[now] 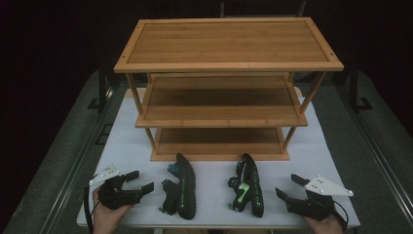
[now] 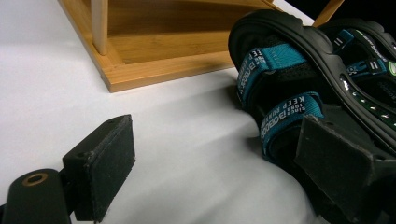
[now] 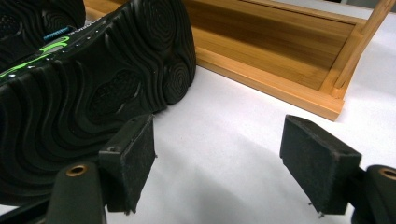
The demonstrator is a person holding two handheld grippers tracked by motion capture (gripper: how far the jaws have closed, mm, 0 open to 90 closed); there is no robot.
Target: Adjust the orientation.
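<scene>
Two black sandals lie on their sides on the white table, in front of a three-tier bamboo shoe rack. The left sandal has teal straps; the right sandal has green trim. My left gripper rests at the near left, held by a hand, open and empty, pointing at the left sandal. My right gripper sits at the near right, open and empty, beside the right sandal's sole.
The rack's three shelves are bare; its bottom shelf lies just beyond the sandals, and its corner post stands ahead of my right gripper. Dark floor and metal rails flank the table. The table's front edge runs close under both hands.
</scene>
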